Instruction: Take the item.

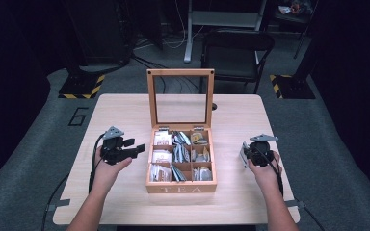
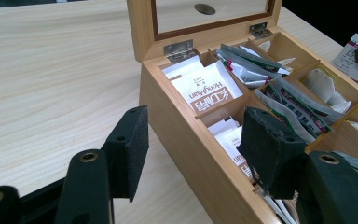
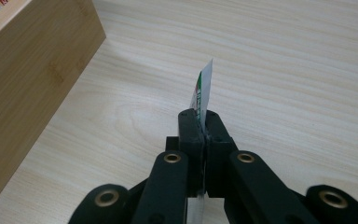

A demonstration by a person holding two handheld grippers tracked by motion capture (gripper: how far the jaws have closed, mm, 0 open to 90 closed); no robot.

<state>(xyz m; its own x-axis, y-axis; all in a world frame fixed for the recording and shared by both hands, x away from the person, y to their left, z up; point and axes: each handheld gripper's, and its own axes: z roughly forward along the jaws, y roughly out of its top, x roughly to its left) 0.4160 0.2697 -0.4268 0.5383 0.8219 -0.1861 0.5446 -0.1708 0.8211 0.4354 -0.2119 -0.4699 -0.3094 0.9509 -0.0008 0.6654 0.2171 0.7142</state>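
Nearest the person's edge of the desk, the wooden tea box stands at mid-width with "TEA" on its front wall. Level with it, the two hands hold a claw each.

The right claw is out beside the box's right wall, toward the right edge of the desk, and its jaws are pressed together on a tea sachet. The sachet is pinched by its lower part and stands upright on edge above the jaws, over bare desk and clear of the box.

The left claw hangs at the box's left wall with its jaws spread wide and nothing between them, aimed across the left-hand compartments.

Inside, white sachets lie flat in the left column and grey ones lean on edge in the middle one.

By the look of it, the held sachet is very light, thin and limp, with a smooth wrapper that could slide or fold under a loose grip. A firm pinch near one short end seems best, since it leaves the free end to be steered; squeezing the middle risks crushing the tea bag inside.

Farther back, the glass-paned lid stands open and upright on its hinges, toward the far edge.
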